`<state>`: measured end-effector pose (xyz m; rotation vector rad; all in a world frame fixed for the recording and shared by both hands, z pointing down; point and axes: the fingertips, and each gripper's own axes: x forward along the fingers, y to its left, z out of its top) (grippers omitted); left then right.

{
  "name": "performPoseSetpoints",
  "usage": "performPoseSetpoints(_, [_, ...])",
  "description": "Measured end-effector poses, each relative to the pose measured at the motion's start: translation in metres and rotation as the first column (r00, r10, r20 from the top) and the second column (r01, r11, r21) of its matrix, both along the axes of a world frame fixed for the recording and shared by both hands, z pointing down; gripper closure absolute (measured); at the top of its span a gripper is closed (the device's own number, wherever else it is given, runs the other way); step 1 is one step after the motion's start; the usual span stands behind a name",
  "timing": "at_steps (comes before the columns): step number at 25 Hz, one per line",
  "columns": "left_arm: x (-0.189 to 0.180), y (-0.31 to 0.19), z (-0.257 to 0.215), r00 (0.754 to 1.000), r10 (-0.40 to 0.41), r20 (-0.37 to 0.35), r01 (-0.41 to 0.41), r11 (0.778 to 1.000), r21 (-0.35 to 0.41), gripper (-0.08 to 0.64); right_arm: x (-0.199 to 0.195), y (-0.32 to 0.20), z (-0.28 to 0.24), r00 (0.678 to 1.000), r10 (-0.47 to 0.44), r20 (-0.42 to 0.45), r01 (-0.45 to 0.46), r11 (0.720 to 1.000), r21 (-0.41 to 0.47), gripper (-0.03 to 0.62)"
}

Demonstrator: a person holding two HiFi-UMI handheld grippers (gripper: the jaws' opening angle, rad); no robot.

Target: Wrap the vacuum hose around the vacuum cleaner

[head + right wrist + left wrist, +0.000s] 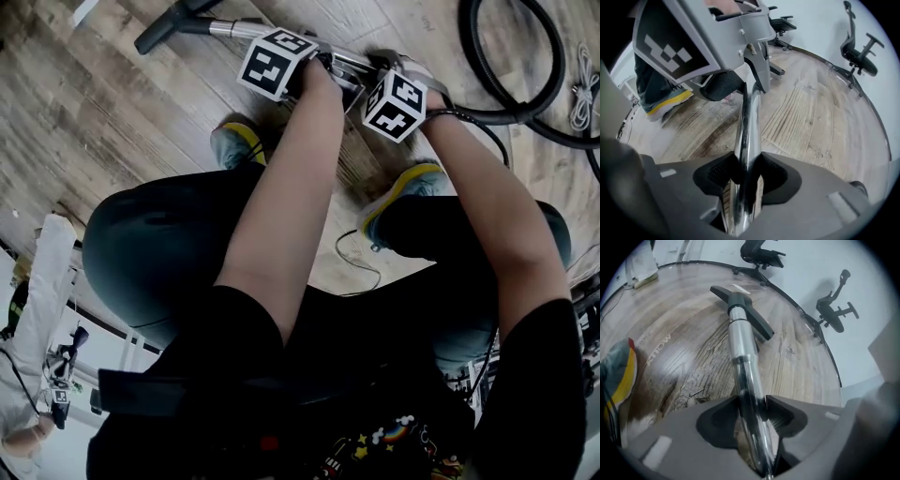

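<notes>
A person [309, 375] crouches over a metal tube [740, 343] that lies on the wooden floor [684, 333]. Both grippers hold this tube. The left gripper [751, 405] is closed on it: its two dark pads press on the tube from both sides, with only the tube's width between them. The right gripper [746, 165] is closed on the same tube in the same way, its ribbed pads tight on the shiny metal. In the head view the two grippers sit just beside each other on the tube. The left one is nearer to the nozzle end and the right one nearer to the hose end.

On the person's side of the tube are two shoes with yellow trim. The left shoe [234, 141] is near the left gripper and the right shoe [408, 183] is near the right gripper. A thin dark cord [361, 262] lies further back from the tube, between the legs.

At the far end of the tube, beyond the left gripper, is the black nozzle [739, 300]. At the other end, beyond the right gripper, the black hose [497, 114] leaves the tube and lies in wide loops on the floor. A white cord [583, 89] lies bundled past the hose, well apart from the tube. Farthest from the tube, beyond the nozzle, a black office chair [761, 254] and a second one [836, 312] stand on a pale floor.
</notes>
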<state>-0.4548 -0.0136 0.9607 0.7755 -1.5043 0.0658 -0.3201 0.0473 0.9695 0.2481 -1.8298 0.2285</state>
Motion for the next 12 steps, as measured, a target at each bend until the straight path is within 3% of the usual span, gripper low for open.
performPoseSetpoints(7, [0.008,-0.046,-0.119,0.983,0.159,0.088,-0.168,0.980,0.108,0.366,-0.009,-0.024,-0.099,0.976,0.201,0.082,-0.206,0.977,0.052,0.397])
performPoseSetpoints(9, [0.013,-0.060,-0.171,0.971,0.205,0.122,-0.223,0.962,0.158,0.370,-0.012,-0.031,-0.144,0.955,0.268,0.127,-0.277,0.959,0.062,0.397])
performPoseSetpoints(12, [0.026,-0.077,-0.257,0.946,0.267,0.182,-0.308,0.917,0.253,0.375,-0.011,-0.039,-0.212,0.919,0.348,0.186,-0.366,0.928,0.071,0.399])
